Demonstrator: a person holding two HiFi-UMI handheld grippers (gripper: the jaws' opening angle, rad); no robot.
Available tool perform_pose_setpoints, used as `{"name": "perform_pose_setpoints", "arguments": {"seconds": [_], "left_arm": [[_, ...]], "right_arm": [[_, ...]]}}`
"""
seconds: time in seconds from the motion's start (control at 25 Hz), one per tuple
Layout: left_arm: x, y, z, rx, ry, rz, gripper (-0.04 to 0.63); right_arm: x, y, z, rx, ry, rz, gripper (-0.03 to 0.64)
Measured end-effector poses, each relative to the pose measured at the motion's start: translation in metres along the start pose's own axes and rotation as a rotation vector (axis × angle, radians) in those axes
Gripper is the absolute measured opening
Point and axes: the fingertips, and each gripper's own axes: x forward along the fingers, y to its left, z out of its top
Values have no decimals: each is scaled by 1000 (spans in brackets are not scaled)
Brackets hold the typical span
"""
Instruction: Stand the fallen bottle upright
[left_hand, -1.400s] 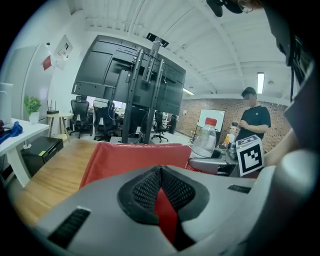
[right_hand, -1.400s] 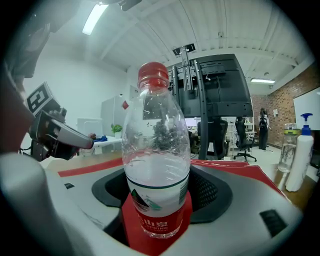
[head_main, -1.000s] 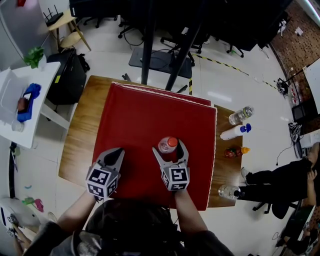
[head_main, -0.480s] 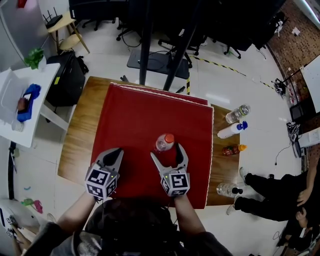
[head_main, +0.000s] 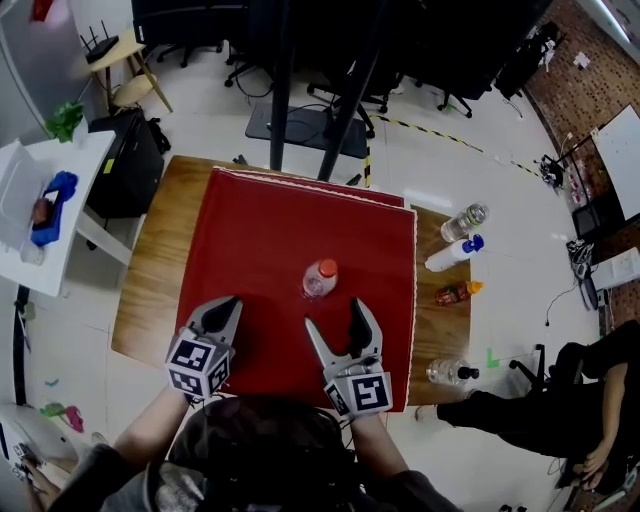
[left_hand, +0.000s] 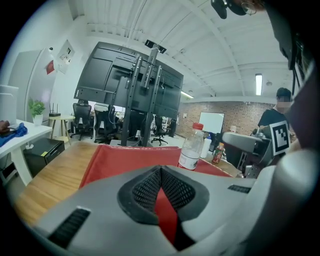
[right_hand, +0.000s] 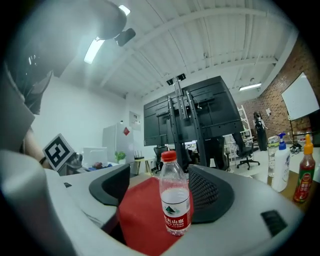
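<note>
**Bottle upright at mid-cloth, both tongs clear of it**

The bottle (head_main: 319, 279) is a slim cylinder of clear, thin plastic with a red-orange screw cap and a white label round its lower half. It stands upright near the middle of the red cloth (head_main: 270, 220). The cloth is a smooth, matt square with a pale stitched edge, and it covers most of a wooden table (head_main: 155, 260) with a visible grain.

At the table's 3 o'clock edge four more bottles lie or stand: a clear one (head_main: 460, 221), a white one with a blue cap (head_main: 448, 255), a small red one with an orange cap (head_main: 455, 293) and, nearer 5 o'clock, a clear one with a dark cap (head_main: 448, 373).

The right gripper (head_main: 338, 318) has grey moulded jaws lined with dark ribbed pads. It sits at the cloth's 6 o'clock, pointing level at the bottle, which stands at its 11 o'clock, apart from the tips. Its jaws have just been closing slightly yet stand wide, with nothing between the pads.

The left gripper (head_main: 228, 303) hangs at the cloth's 7 o'clock, tilted slightly down. Its ribbed pads meet at the tips, holding nothing.
</note>
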Motion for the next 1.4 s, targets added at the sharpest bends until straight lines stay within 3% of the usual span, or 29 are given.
{"name": "perform_pose_setpoints", "arguments": {"seconds": [0.16,0.6,1.0,1.16,1.4], "left_arm": [[-3,-12,1,3,2,-17,40],[-12,-31,13,-6,-42,-47,40],[-8,-43,11,3,-35,-67,40],[-7,-44,11,4,-33,-68,38],[-5,-48,10,1,-29,-73,40]], "right_arm": [[-10,-1,0,25,3,-20,313],[-25,-11,-9,15,73,-113,2],[-28,-17,-15,-57,132,-125,-3],[-30,-11,-19,-25,146,-89,-3],[-29,-8,-18,-59,152,-78,-5]]}}
